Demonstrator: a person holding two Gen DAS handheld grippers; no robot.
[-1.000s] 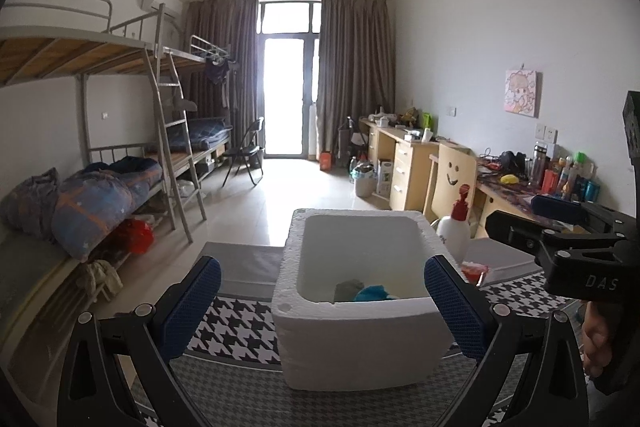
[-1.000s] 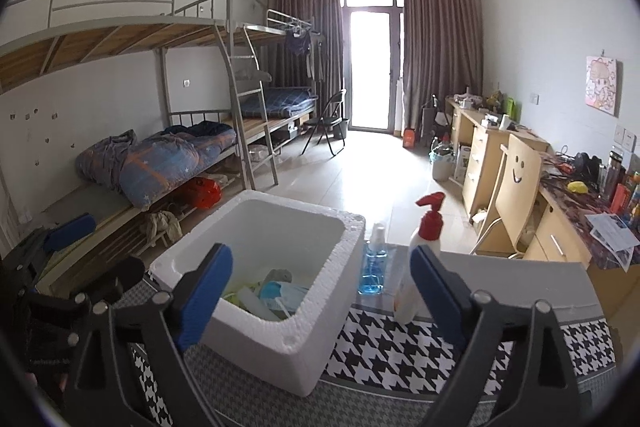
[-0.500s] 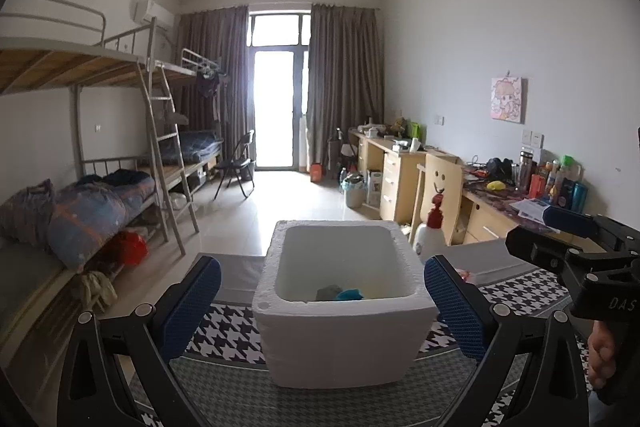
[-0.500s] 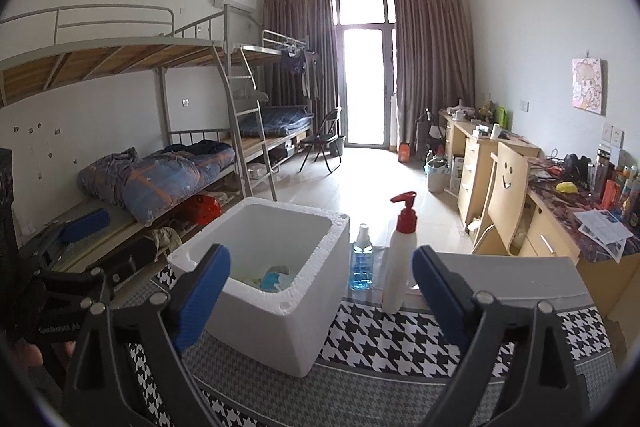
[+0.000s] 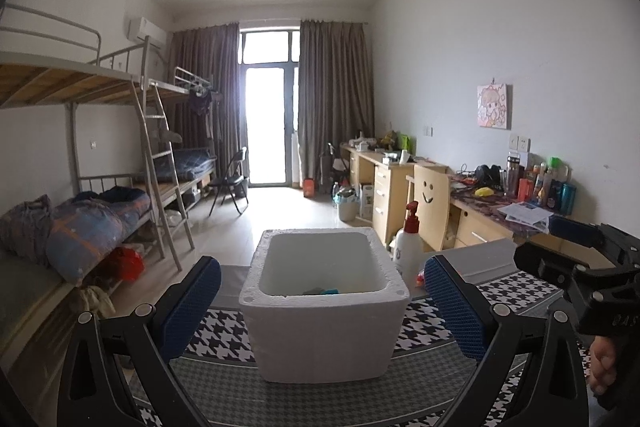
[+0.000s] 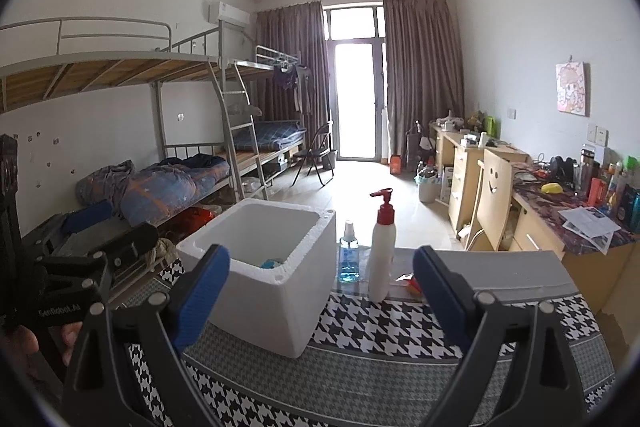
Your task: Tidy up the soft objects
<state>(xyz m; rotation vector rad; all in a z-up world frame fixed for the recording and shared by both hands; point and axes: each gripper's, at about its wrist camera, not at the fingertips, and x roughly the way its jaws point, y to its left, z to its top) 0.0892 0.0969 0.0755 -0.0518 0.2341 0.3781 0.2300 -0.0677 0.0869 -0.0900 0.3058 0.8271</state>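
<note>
A white foam box [image 5: 324, 323] [image 6: 272, 291] stands on the houndstooth tablecloth [image 5: 224, 331] [image 6: 384, 331]. Inside it only a grey and a blue soft item [image 5: 322, 291] [image 6: 272, 263] peek above the rim. My left gripper [image 5: 320, 299] is open, its blue pads either side of the box and short of it. My right gripper [image 6: 320, 291] is open too, nothing between its pads, the box ahead on its left. Each gripper shows in the other's view: the right gripper [image 5: 568, 259] and the left gripper [image 6: 100, 231], both held in a hand.
A white pump bottle [image 6: 382, 251] [image 5: 408, 247] and a blue spray bottle [image 6: 349, 255] stand right of the box, with a small red packet [image 6: 412, 283] beside them. Bunk beds [image 5: 100, 195] line the left wall, desks [image 5: 500, 215] and a chair [image 6: 494, 199] the right.
Both grippers have drawn back and levelled out, so the box looks smaller and farther and less of its inside shows. Both stay open.
</note>
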